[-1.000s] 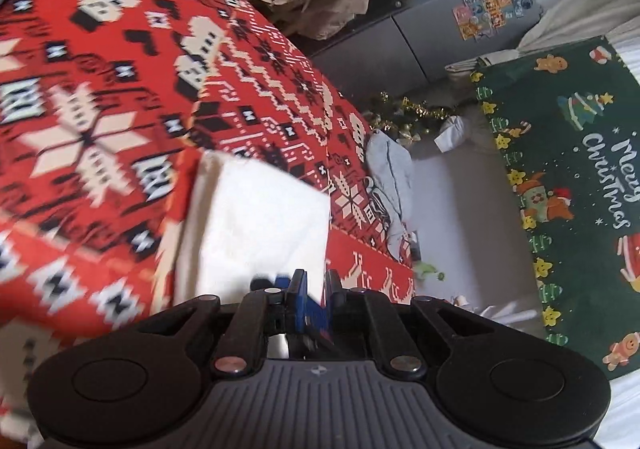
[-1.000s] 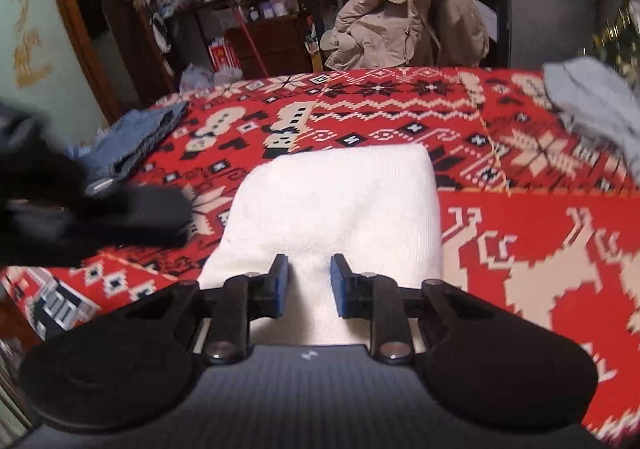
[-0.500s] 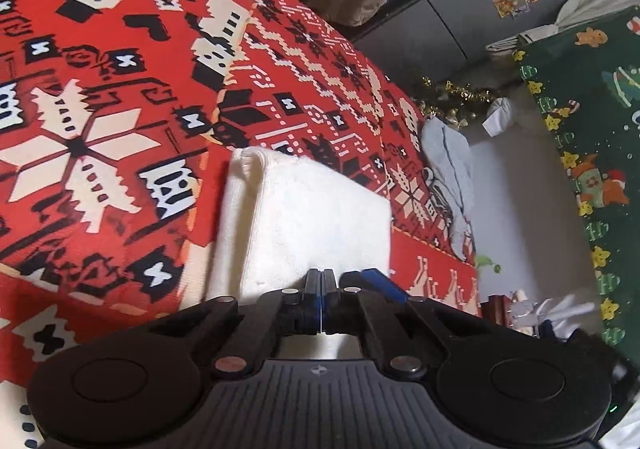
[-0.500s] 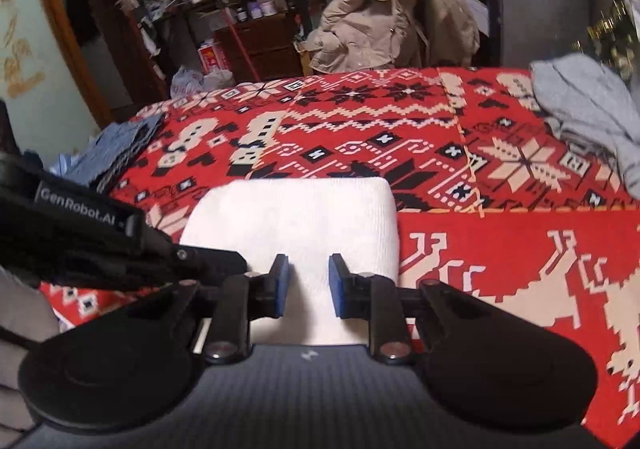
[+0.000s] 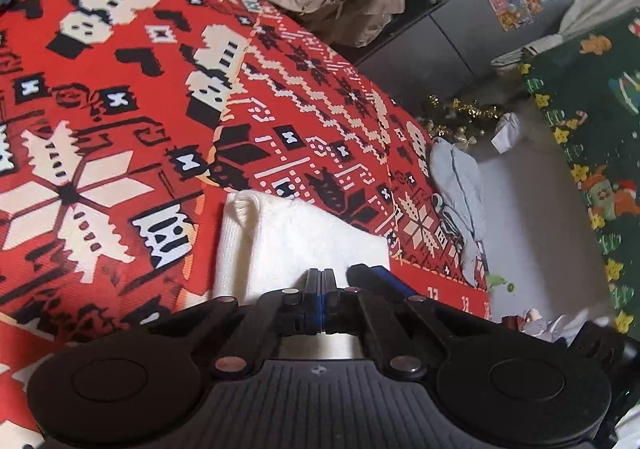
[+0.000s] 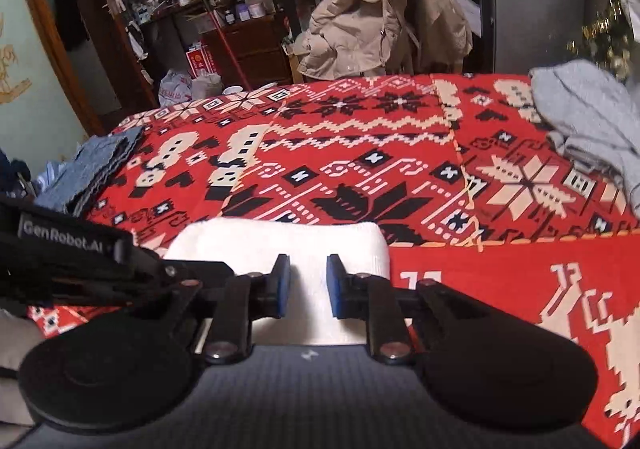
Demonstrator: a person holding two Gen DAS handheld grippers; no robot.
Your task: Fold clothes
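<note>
A folded white cloth (image 5: 296, 237) lies flat on the red patterned blanket (image 5: 120, 129). My left gripper (image 5: 321, 281) hovers over the cloth's near edge with its pads pressed together; no fabric shows between them. In the right wrist view the same white cloth (image 6: 280, 241) sits just beyond my right gripper (image 6: 308, 281). Its jaws are closing, a gap still shows, and the pads flank the cloth's near edge without pressing it. The left gripper's black body (image 6: 72, 249) lies close on the left. A blue-padded fingertip (image 5: 374, 275) of the right gripper shows beside the left one.
A crumpled grey garment (image 6: 588, 129) lies at the blanket's right edge, and folded denim (image 6: 96, 165) at its far left. A beige jacket (image 6: 380, 9) hangs over a chair behind the bed. A green Christmas mat (image 5: 592, 129) covers the floor beyond.
Both grippers have drawn back toward the cloth's near edge. The left pads went from slightly apart to together. The right jaws narrowed a little, and the left gripper came in close on the right view's left.
</note>
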